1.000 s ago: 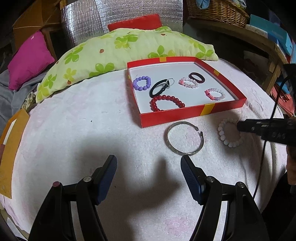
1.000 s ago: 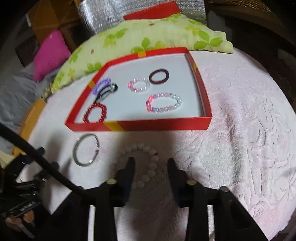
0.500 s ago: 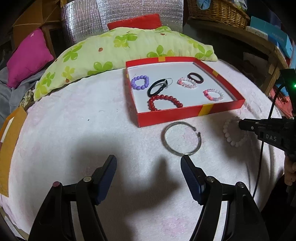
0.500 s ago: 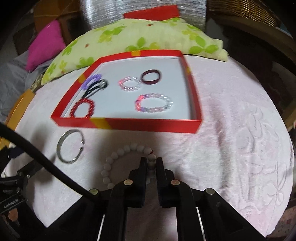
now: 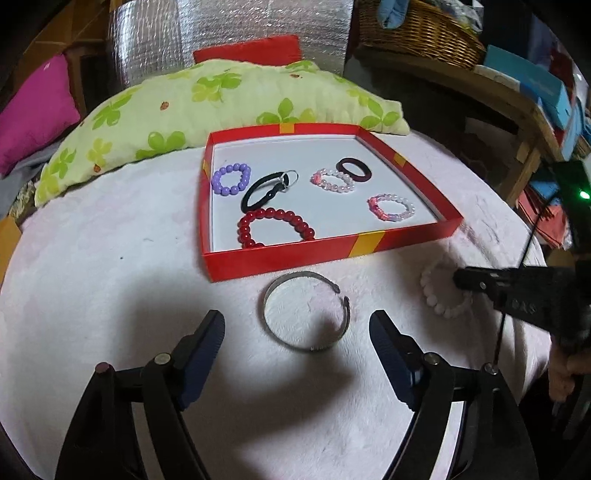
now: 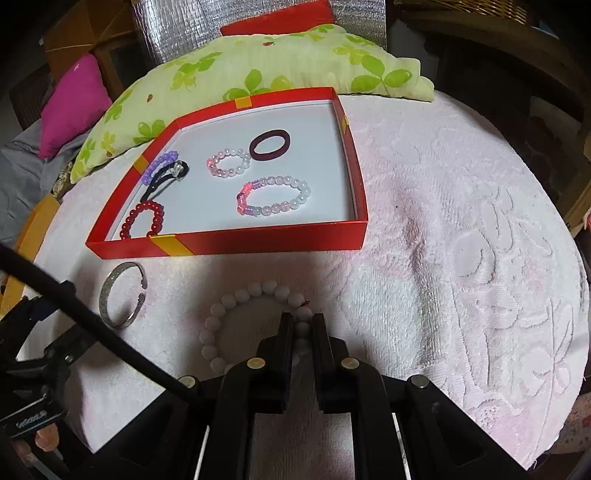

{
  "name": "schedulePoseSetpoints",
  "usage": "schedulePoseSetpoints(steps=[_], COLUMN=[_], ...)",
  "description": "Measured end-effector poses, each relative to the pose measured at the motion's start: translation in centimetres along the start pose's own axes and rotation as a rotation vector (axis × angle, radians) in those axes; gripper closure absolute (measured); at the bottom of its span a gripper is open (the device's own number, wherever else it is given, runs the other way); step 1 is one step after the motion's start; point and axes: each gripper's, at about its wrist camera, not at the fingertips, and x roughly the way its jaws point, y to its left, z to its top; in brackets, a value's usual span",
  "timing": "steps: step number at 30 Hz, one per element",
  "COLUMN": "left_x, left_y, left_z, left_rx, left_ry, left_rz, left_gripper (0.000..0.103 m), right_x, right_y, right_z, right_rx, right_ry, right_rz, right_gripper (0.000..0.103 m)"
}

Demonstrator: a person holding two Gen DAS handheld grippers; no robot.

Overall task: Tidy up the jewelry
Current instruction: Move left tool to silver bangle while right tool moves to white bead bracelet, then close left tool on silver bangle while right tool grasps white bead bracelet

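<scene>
Nearest: right claw [image 6: 302, 326] pinched on white bead bracelet [image 6: 236, 295], which prob. still rests on the towel-covered desk [image 6: 461, 258]. Left claw [image 5: 297, 332] spread wide, empty, near silver bangle [image 5: 306, 311]. Beyond: red box [image 5: 295, 258] w/ six pcs stowed. Two pcs left to box.

Green floral pillow [image 5: 221, 107], magenta cushion [image 5: 33, 114], wicker basket [image 5: 417, 33].

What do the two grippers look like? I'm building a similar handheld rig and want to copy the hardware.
Both are black plastic. The left gripper has dark blue finger pads and silver pivot screws. The right gripper has the same silver screws, white lettering on its side, and a black cable trailing from it.
</scene>
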Motion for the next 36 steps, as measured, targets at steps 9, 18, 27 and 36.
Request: schedulePoseSetpoints(steps=[9, 18, 27, 36], left_x=[3.2, 3.9, 4.1, 3.9], left_y=[-0.2, -0.5, -0.4, -0.2], left_z=[-0.4, -0.4, -0.8, -0.2], left_rx=[-0.050, -0.032, -0.017, 0.013], left_ry=[0.085, 0.059, 0.058, 0.076], left_rz=[0.039, 0.059, 0.055, 0.050], left_gripper=[0.021, 0.005, 0.000, 0.000], right_x=[0.2, 0.3, 0.5, 0.4], right_y=[0.1, 0.0, -0.1, -0.1], right_z=[0.0, 0.1, 0.1, 0.1], right_rx=[0.002, 0.004, 0.016, 0.022], right_ry=[0.003, 0.007, 0.012, 0.016], right_rz=[-0.001, 0.003, 0.011, 0.012], right_gripper=[0.092, 0.092, 0.092, 0.090])
